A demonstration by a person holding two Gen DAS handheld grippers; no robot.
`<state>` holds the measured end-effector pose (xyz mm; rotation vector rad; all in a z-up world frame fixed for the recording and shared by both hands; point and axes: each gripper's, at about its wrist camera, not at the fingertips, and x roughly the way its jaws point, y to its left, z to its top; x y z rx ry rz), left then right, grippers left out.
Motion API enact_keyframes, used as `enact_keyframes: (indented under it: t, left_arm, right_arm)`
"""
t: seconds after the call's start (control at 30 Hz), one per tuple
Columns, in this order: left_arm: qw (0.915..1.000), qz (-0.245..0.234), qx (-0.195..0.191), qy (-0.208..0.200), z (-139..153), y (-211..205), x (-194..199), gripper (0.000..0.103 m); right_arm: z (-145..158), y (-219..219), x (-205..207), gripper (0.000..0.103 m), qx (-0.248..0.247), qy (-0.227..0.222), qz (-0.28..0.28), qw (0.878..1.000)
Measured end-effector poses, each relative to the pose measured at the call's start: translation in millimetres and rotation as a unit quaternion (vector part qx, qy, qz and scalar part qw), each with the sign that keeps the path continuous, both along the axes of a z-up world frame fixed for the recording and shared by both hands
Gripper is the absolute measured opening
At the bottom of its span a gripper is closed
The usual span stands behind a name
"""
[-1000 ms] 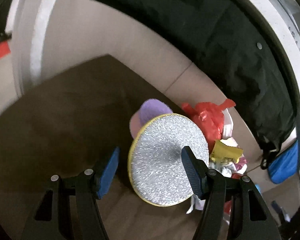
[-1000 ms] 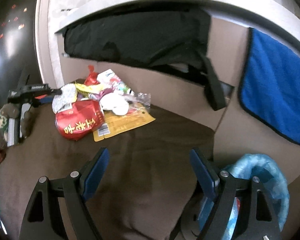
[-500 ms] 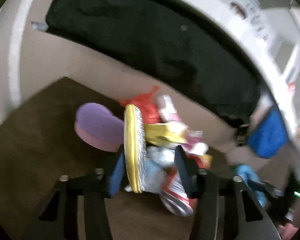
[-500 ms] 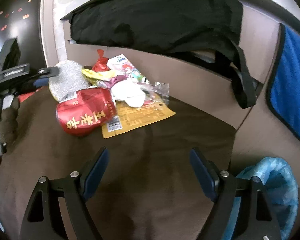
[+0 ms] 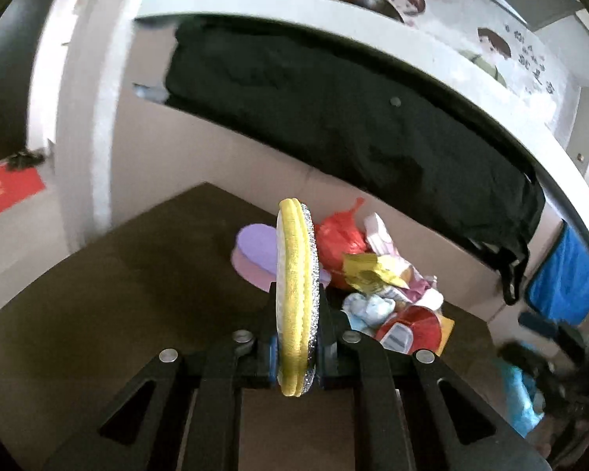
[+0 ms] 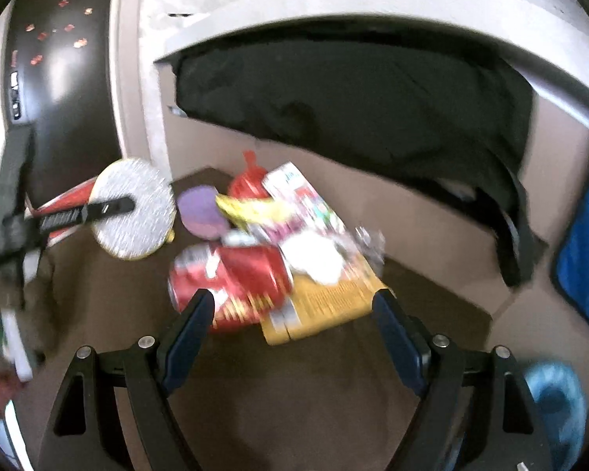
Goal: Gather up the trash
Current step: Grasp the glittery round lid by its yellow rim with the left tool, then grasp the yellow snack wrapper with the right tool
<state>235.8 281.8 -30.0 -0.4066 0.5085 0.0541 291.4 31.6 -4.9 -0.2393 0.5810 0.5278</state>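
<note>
Scrub pad [image 5: 294, 294] — between left tool [image 5: 294, 325] pads

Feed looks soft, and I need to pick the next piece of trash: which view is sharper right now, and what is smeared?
Left wrist view is sharper: the round scrubbing pad in the left tongs is crisp. Right wrist view is motion-blurred: the red can and yellow packet smear, though the right tongs stay sharp.
</note>
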Motion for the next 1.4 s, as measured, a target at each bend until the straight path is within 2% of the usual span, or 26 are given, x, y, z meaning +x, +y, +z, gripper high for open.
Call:
enact_keyframes:
  t: [0.17, 0.33, 0.43, 0.53, 0.63, 0.67, 0.7, 0.73, 0.8, 0.9, 1.07, 1.27, 1.4]
  left_arm:
    - [1.0000, 0.004, 0.000, -0.003, -10, 0, -4, 0.014]
    - [0.9995, 0.021, 0.013, -0.021, -9, 0, -4, 0.014]
    - [0.9995, 0.021, -0.005, -0.020, -13, 7, -6, 0.014]
    - [0.9997, 0.018, -0.014, -0.012, -18, 10, -3, 0.014]
    - [0.9995, 0.007, -0.029, -0.006, -22, 11, -1, 0.014]
    - [0.9995, 0.006, -0.030, -0.005, -23, 11, 0, 0.014]
    - [0.9995, 0.003, -0.031, -0.005, -23, 10, 0, 0.014]
    - [0.9995, 0.002, -0.032, -0.005, -24, 11, 0, 0.014]
    - [0.9994, -0.004, -0.033, -0.007, -24, 10, 0, 0.014]
    - [0.9995, -0.011, -0.029, -0.010, -24, 8, 0, 0.014]
    - [0.9992, -0.026, -0.028, -0.013, -20, 1, -2, 0.014]
    - [0.9981, -0.048, -0.017, -0.034, 11, -21, -20, 0.014]
    - [0.9959, -0.077, -0.001, -0.049, 33, -50, -36, 0.014]
  right_arm:
    - [-3, 43, 27, 0.080, -0.033, -0.015, 0.014, 0.999]
    - [-14, 85, 59, 0.080, -0.063, -0.003, 0.028, 0.998]
    - [-24, 114, 73, 0.077, -0.101, -0.004, 0.043, 0.994]
    - [-33, 134, 90, 0.075, -0.140, -0.005, 0.026, 0.990]
    - [-43, 141, 112, 0.070, -0.153, 0.022, 0.011, 0.988]
    - [-46, 139, 119, 0.060, -0.148, 0.040, 0.012, 0.988]
    - [-47, 136, 122, 0.040, -0.142, 0.049, 0.012, 0.989]
    - [-46, 130, 123, 0.031, -0.132, 0.058, 0.011, 0.989]
    - [-40, 112, 121, 0.021, -0.108, 0.061, 0.003, 0.992]
    - [-22, 82, 107, 0.016, -0.080, 0.046, -0.005, 0.996]
    - [2, 33, 82, 0.015, -0.027, 0.045, -0.009, 0.999]
    - [6, -6, 43, 0.015, 0.008, 0.055, 0.001, 0.998]
    - [8, -28, 24, 0.015, 0.029, 0.062, 0.006, 0.998]
